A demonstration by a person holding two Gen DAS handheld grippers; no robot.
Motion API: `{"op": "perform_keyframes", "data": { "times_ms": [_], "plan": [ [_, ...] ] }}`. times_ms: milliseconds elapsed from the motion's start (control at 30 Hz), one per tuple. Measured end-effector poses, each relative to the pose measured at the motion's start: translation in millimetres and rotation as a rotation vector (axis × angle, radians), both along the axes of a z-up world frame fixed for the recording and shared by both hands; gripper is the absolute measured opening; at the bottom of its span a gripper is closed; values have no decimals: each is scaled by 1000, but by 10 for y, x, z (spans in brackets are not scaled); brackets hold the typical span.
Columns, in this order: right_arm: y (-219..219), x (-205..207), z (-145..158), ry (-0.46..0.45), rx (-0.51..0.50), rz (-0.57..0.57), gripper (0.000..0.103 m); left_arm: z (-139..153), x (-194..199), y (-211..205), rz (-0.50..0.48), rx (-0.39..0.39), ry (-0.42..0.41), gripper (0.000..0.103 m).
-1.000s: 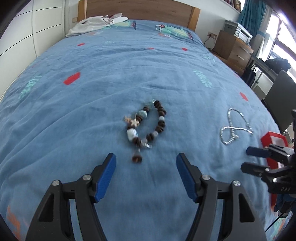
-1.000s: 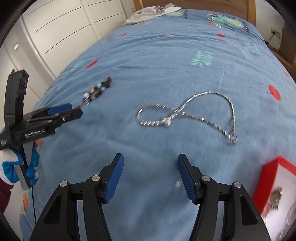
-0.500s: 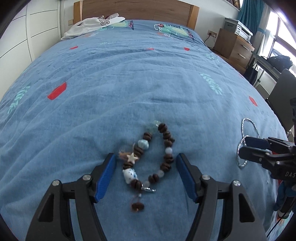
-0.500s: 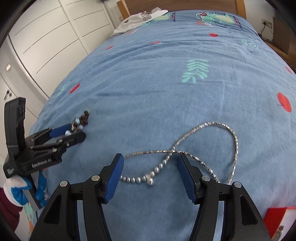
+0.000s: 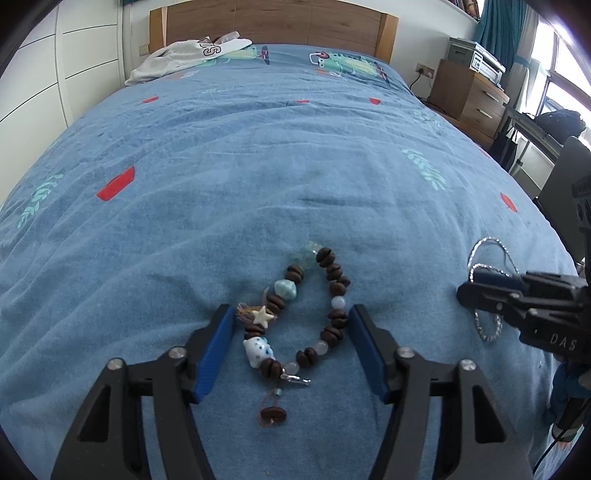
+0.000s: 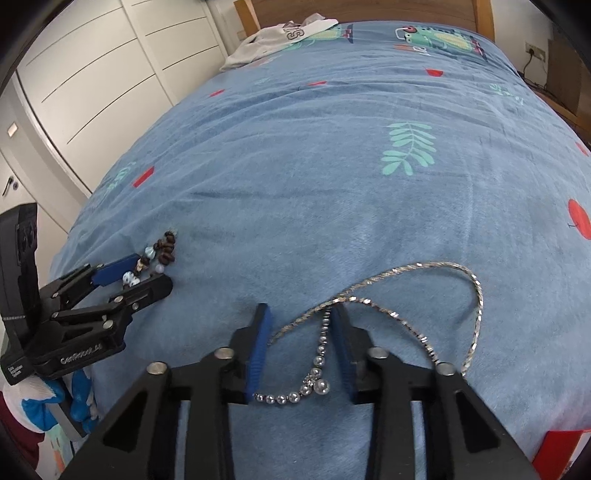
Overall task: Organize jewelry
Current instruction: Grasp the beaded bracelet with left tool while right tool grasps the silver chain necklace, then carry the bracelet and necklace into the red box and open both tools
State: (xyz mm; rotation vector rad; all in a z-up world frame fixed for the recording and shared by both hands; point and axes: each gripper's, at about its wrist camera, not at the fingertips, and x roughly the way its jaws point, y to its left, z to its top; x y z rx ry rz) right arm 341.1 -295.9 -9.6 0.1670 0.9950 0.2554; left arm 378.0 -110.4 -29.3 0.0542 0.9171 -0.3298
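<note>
Where blue bedspread (image 5: 258,177) covers bed, wooden headboard (image 5: 273,22), white wardrobe (image 6: 110,74).

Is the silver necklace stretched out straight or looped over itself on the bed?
Looped. The silver necklace crosses over itself on the blue bedspread, one loop lying to the right and its beaded end curling toward the camera.

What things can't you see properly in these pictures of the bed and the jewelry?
- Red box: right wrist view, cut off by the bottom corner; its contents can't be seen.
- Silver chain necklace: left wrist view, mostly hidden behind the right gripper.
- Beaded bracelet: right wrist view, partly hidden by the left gripper, beads too small to tell apart.
- The person: right wrist view, only a gloved hand at the picture's edge.
</note>
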Motion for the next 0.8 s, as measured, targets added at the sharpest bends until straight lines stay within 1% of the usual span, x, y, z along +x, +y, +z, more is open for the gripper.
{"op": "perform_keyframes", "data": {
  "times_ms": [33, 67, 100, 167, 233, 400, 433, 567, 733, 800],
  "plan": [
    [20, -20, -3, 2, 0, 8, 17, 5, -5, 3, 0, -5, 3, 46],
    [49, -50, -8, 4, -1, 19, 15, 10, -9, 7, 1, -8, 6, 39],
    [72, -82, -11, 5, -1, 27, 12, 15, -12, 13, 2, -13, 9, 36],
    [117, -154, -15, 10, 14, 44, 8, 23, -32, 24, 2, -23, 18, 22],
    [191, -253, -22, 16, 30, 70, 7, 38, -61, 45, 1, -36, 29, 17],
    [386, -584, -20, 15, 58, 133, 6, 101, -253, 71, -7, -37, 35, 12],
    [431, -654, -20, 11, 65, 141, 6, 116, -305, 84, -5, -37, 36, 9],
    [520, -958, 49, -5, 98, 167, 6, 198, -546, 166, 12, -49, 41, 9],
    [566, -1366, 241, -35, 123, 192, 6, 366, -920, 245, 9, -49, 37, 9],
    [607, -1526, 366, -52, 133, 192, 6, 453, -1075, 273, 6, -53, 32, 9]
  ]
}}
